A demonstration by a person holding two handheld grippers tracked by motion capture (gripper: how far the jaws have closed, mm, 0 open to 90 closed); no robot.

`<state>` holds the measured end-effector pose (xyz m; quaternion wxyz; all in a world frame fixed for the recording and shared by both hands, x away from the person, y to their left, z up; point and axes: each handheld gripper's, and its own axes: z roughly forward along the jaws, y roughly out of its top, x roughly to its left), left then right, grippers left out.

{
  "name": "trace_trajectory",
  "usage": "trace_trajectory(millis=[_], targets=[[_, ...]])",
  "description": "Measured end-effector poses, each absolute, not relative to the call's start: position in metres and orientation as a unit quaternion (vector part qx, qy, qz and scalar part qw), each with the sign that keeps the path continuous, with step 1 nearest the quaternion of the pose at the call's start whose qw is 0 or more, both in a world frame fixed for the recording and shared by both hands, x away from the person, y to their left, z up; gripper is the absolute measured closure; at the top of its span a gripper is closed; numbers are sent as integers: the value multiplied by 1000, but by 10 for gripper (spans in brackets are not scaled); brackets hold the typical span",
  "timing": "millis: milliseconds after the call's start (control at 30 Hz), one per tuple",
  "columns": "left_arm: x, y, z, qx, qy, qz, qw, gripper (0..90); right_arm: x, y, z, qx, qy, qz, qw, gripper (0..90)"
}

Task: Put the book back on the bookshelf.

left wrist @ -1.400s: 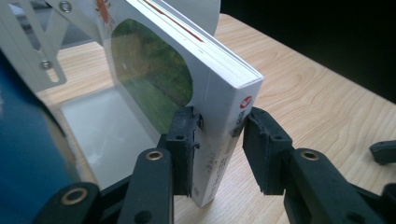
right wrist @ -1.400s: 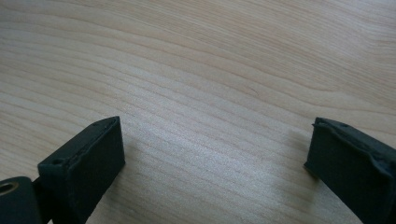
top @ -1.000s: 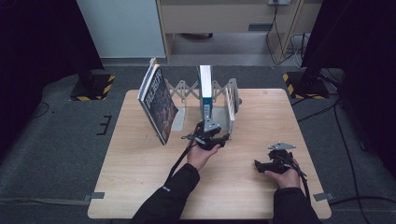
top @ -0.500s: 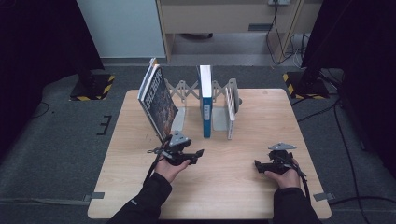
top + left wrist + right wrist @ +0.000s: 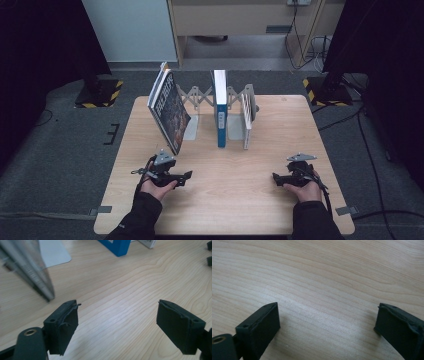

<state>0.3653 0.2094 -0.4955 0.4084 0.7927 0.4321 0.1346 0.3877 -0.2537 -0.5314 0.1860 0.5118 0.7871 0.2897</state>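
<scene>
High view: wooden desk [image 5: 235,165]; an expanding rack [image 5: 200,95] at its far side holds a blue book [image 5: 219,107] upright in the middle, a white book [image 5: 246,117] to its right, and a dark-covered book [image 5: 169,111] leaning at the rack's left end. Left gripper [image 5: 186,175] rests near the desk's front-left, just below the leaning book; right gripper [image 5: 275,177] rests front-right, well apart from the books. Left gripper view: jaws spread, having just been opening, nothing between them; the leaning book's lower edge [image 5: 37,277] near. Right gripper view: jaws spread over bare desk [image 5: 317,285]. Judgement: straightening the leaning book calls for a grip low on its spine, then a slow tilt upright.
</scene>
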Motion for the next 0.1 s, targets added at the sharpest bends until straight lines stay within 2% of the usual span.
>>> trace_trajectory(millis=[100], targets=[[363, 225, -501, 791, 444, 140, 397, 155, 386, -254, -529, 507, 793, 282, 186, 69]])
